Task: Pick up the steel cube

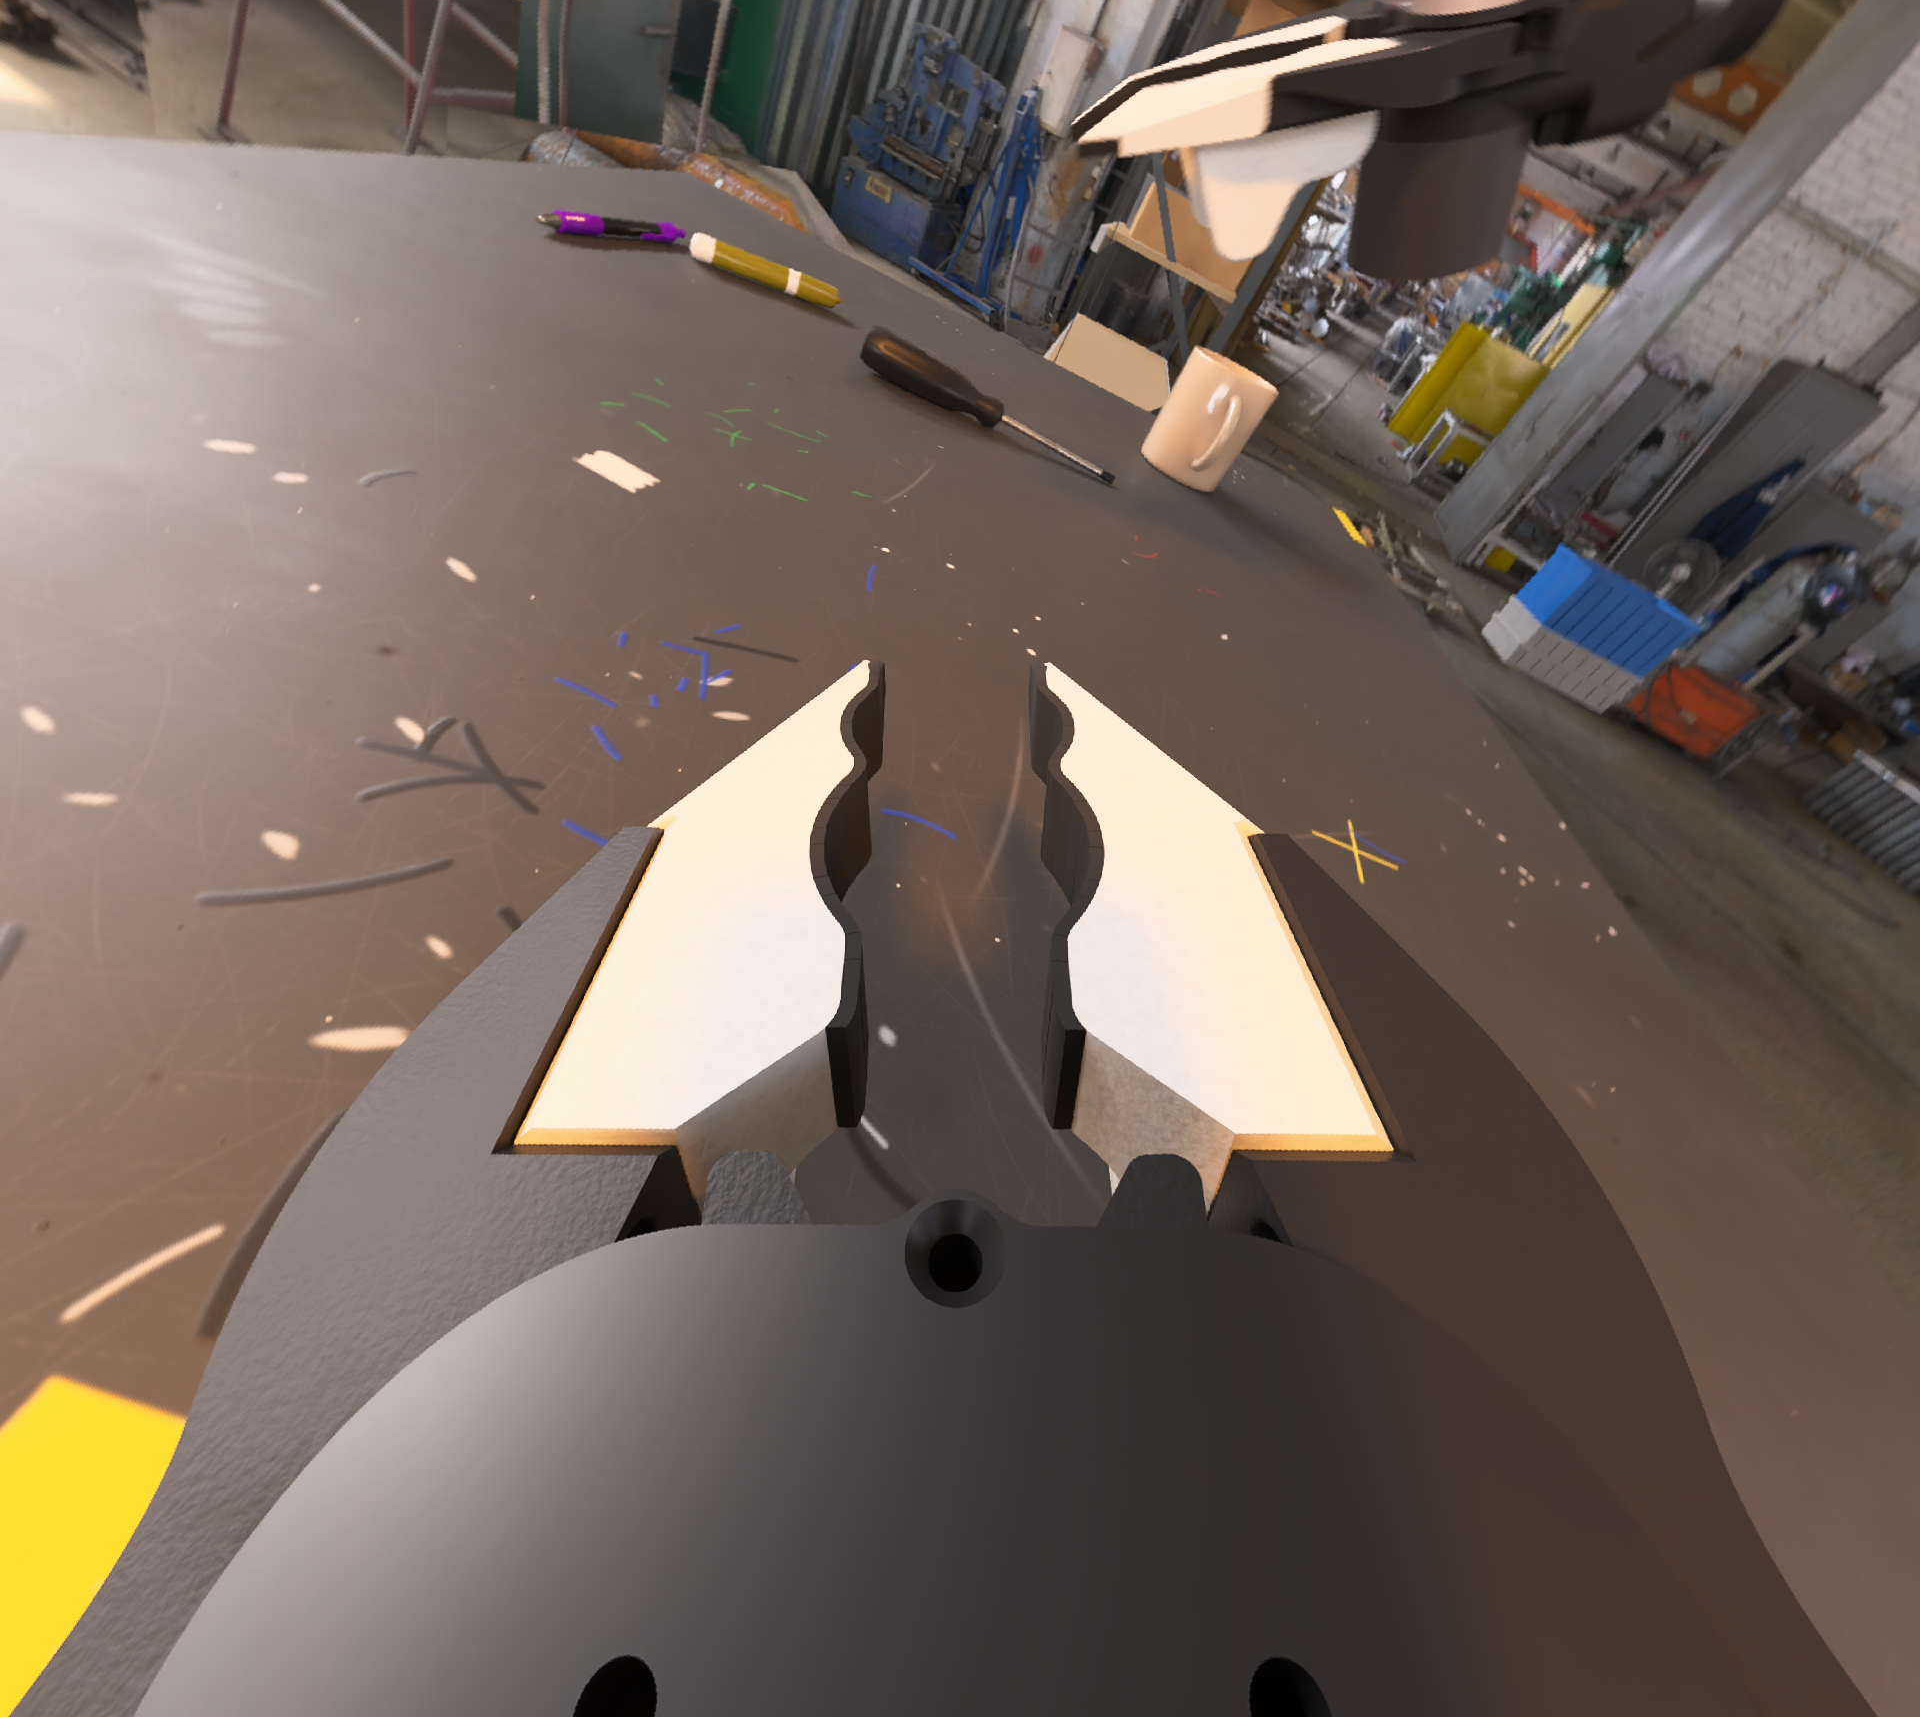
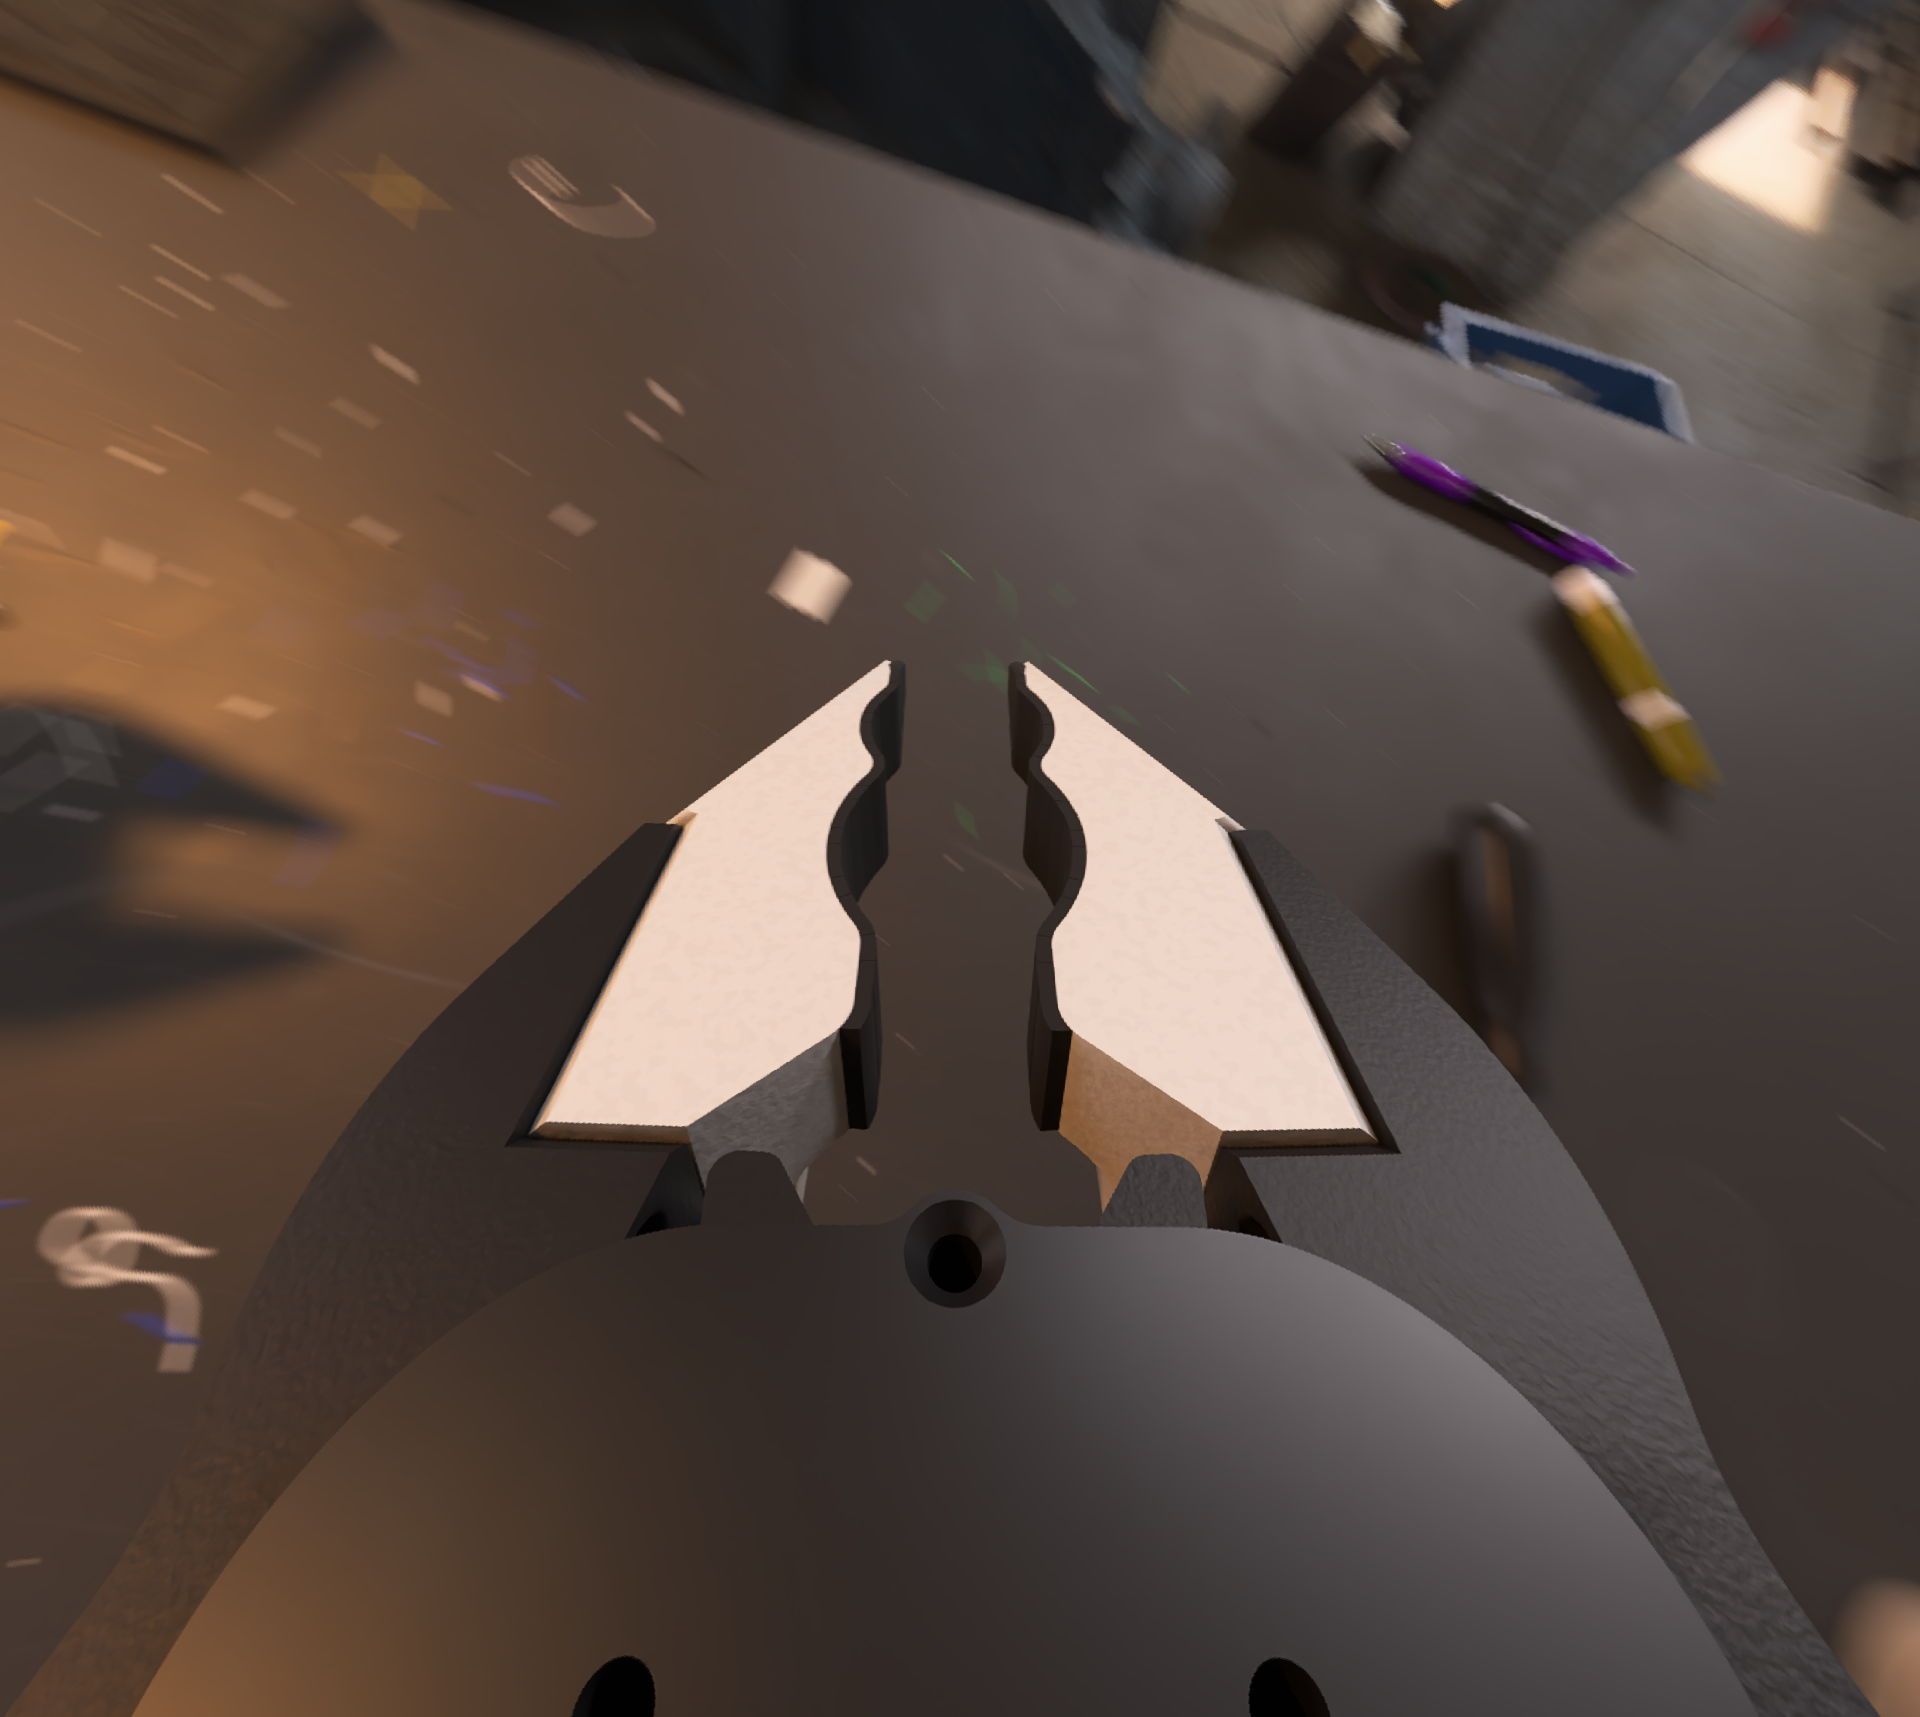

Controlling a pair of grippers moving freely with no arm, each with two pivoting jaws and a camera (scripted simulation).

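No steel cube shows clearly. In the blurred right wrist view a grey block (image 2: 177, 36) sits on the table at the far left; I cannot tell whether it is the cube. My left gripper (image 1: 956, 670) is open and empty, low over the dark table (image 1: 312, 337). My right gripper (image 2: 956, 665) is open with a narrower gap and empty, above the table. It also shows in the left wrist view (image 1: 1143, 119), hovering high at the upper right. A dark shape (image 2: 73, 763) at the left of the right wrist view looks like the left gripper.
A purple pen (image 1: 608, 225), a yellow marker (image 1: 764, 270), a black-handled screwdriver (image 1: 966, 400) and a cream mug (image 1: 1205, 420) lie near the table's far right edge. The right wrist view shows the pen (image 2: 1496, 504), marker (image 2: 1631, 680), screwdriver (image 2: 1496, 919) and a blue-framed flat item (image 2: 1558, 379).
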